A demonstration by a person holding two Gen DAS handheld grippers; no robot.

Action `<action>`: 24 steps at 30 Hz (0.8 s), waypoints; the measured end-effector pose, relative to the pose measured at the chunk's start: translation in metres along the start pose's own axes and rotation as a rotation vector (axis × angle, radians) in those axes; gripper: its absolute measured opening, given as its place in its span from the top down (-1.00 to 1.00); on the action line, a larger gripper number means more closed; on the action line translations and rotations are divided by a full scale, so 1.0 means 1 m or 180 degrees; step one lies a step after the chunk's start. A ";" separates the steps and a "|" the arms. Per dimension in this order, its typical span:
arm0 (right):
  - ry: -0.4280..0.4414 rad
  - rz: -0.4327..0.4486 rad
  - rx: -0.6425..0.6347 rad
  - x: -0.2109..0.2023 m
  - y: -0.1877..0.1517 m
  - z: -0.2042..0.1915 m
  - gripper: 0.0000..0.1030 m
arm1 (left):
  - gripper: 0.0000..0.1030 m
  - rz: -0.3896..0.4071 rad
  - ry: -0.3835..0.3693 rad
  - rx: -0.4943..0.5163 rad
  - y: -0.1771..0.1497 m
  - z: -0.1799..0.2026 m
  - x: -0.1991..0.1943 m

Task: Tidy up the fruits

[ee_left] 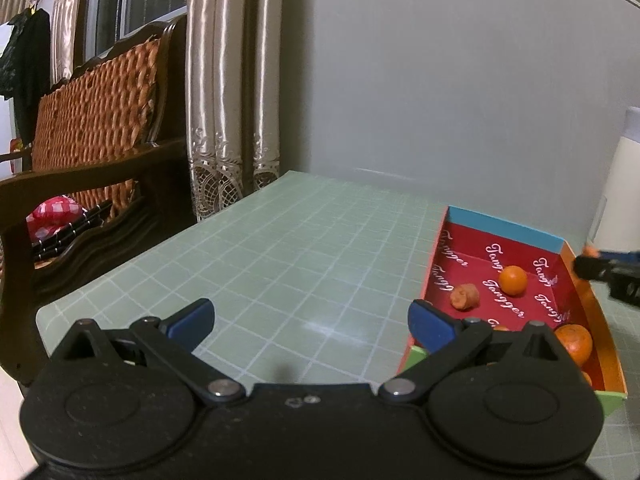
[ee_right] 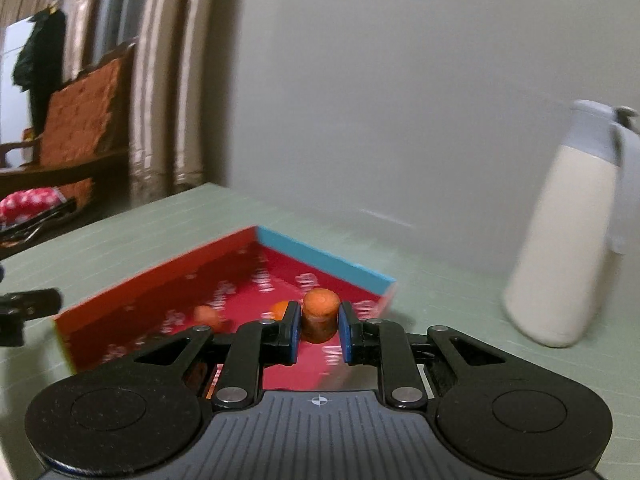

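In the right wrist view my right gripper is shut on an orange carrot chunk, held upright over the near end of a red cardboard box with a blue end wall. Behind the chunk lie a round orange fruit and another blurred orange piece. My left gripper stands open over the green mat, with nothing between its fingers. To its right the same box holds a round orange, a lumpy carrot piece and a larger orange. The right gripper's tip shows at the box's right wall.
A green grid mat covers the table against a grey wall. A cream bottle with a grey cap stands to the right of the box. A wicker-backed wooden chair and curtains stand beyond the table's left edge.
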State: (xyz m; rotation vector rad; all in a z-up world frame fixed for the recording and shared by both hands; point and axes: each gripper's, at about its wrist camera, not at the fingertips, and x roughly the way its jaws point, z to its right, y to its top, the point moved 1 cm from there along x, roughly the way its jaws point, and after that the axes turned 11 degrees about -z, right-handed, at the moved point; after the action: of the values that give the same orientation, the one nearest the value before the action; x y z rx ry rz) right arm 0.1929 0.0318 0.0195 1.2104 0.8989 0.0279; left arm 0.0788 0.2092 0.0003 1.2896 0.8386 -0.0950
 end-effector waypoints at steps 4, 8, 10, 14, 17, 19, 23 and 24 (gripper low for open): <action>-0.0030 0.0081 -0.0171 0.003 -0.003 -0.019 -0.37 | -0.89 -0.0001 -0.0035 -0.0002 0.001 0.001 0.000; -0.0064 0.0331 -0.0159 -0.008 -0.005 -0.017 -1.00 | -0.89 0.0029 -0.0104 0.0039 0.002 0.008 -0.002; -0.0086 0.0361 -0.0114 -0.011 -0.004 -0.011 -1.00 | -0.89 0.0044 -0.0136 0.0071 0.002 0.014 -0.003; -0.0147 0.0349 -0.0107 -0.019 -0.006 -0.001 -1.00 | -0.89 0.0066 -0.0216 0.0111 0.001 0.026 -0.006; -0.0254 0.0321 -0.0164 -0.033 -0.011 0.009 -1.00 | -0.89 0.0110 -0.0296 0.0116 -0.003 0.036 -0.013; -0.0288 0.0249 -0.0168 -0.054 -0.021 0.019 -1.00 | -0.89 0.0118 -0.0411 0.0103 -0.011 0.045 -0.026; -0.0391 0.0244 -0.0028 -0.115 -0.053 0.040 -1.00 | -0.89 0.0163 -0.0624 0.0146 -0.027 0.066 -0.061; -0.0432 0.0246 0.0023 -0.131 -0.061 0.045 -1.00 | -0.89 0.0176 -0.0657 0.0185 -0.031 0.071 -0.070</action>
State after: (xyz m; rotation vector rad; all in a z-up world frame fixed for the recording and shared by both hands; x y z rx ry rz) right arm 0.1067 -0.0894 0.0487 1.2383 0.7340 0.0046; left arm 0.0488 0.1109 0.0198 1.3315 0.6272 -0.2062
